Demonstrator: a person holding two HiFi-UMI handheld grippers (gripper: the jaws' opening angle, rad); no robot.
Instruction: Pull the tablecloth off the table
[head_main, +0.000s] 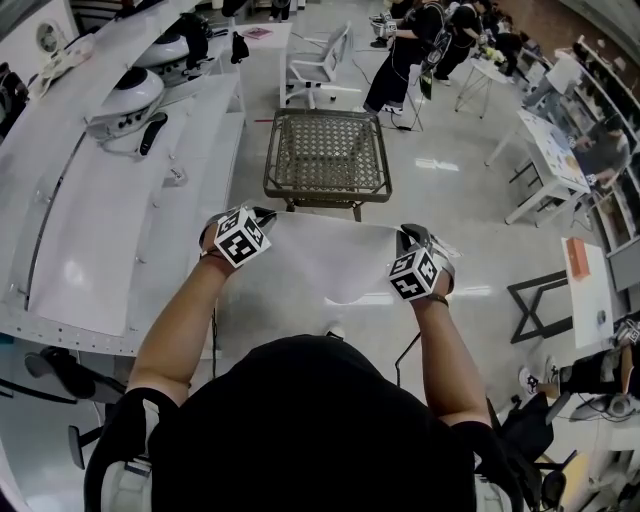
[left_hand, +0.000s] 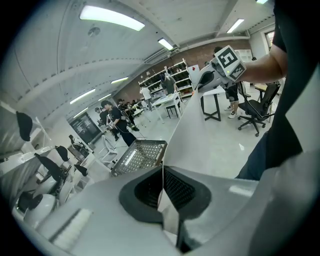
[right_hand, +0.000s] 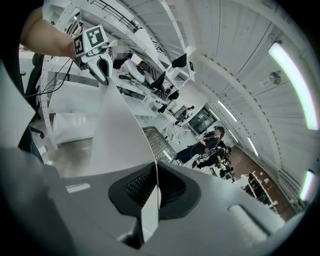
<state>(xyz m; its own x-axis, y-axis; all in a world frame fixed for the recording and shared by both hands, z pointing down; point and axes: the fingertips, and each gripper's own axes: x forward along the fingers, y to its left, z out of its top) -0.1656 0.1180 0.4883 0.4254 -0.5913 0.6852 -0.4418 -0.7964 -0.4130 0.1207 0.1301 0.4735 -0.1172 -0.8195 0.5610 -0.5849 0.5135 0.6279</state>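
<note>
Tablecloth (head_main: 325, 265) hangs taut between left gripper (head_main: 256, 216) and right gripper (head_main: 409, 238), each clamped on an upper corner; mesh table (head_main: 327, 150) stands uncovered beyond.

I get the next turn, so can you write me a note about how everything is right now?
Grippers: the left gripper is shut on the cloth; the right gripper is shut on it too.
Things: the cloth is stretched between them, held up on the near side of the table.
Done: the mesh top is bare, so the cloth is off.
Left: probably just putting it down somewhere.
</note>
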